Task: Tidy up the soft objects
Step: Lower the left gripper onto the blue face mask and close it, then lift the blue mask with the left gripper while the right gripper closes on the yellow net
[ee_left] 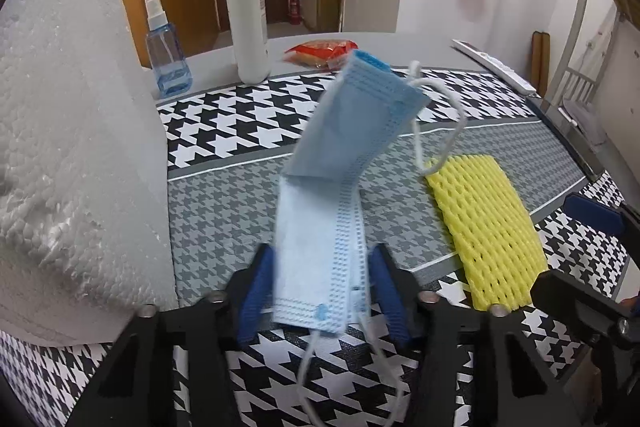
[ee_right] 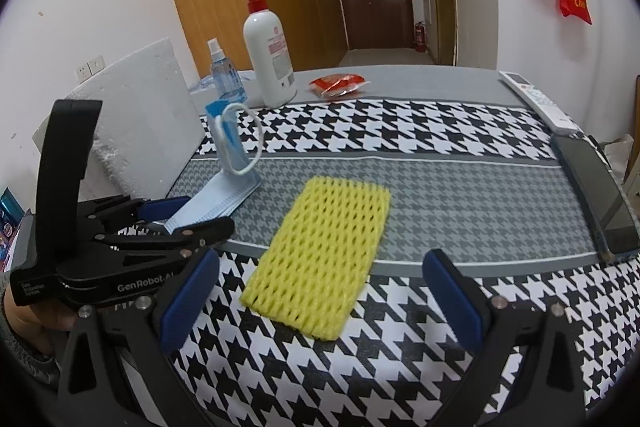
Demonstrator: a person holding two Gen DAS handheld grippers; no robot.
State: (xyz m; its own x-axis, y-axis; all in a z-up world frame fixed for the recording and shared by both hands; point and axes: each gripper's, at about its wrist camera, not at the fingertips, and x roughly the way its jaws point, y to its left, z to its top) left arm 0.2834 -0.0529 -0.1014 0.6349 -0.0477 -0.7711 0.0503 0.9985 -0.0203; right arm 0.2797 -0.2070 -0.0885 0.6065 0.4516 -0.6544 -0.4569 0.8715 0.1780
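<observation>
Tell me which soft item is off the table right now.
The blue face mask, pinched by the left gripper and standing up bent. The yellow foam net lies flat.

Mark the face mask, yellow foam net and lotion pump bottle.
face mask point(ee_left: 320, 251): left wrist view, white lower panel.
yellow foam net point(ee_right: 320, 251): right wrist view, mesh centre.
lotion pump bottle point(ee_right: 270, 55): right wrist view, white body.

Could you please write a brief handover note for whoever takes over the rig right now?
Left gripper: around the near end of the mask, which is folded with its far half standing up; a firm grip cannot be confirmed.
Right gripper: open and empty, hovering just short of the yellow foam net.
The net lies flat on the cloth, apart from the mask.
Done: nothing visibly put away.
Left: place the mask, then pick up the net.
</observation>
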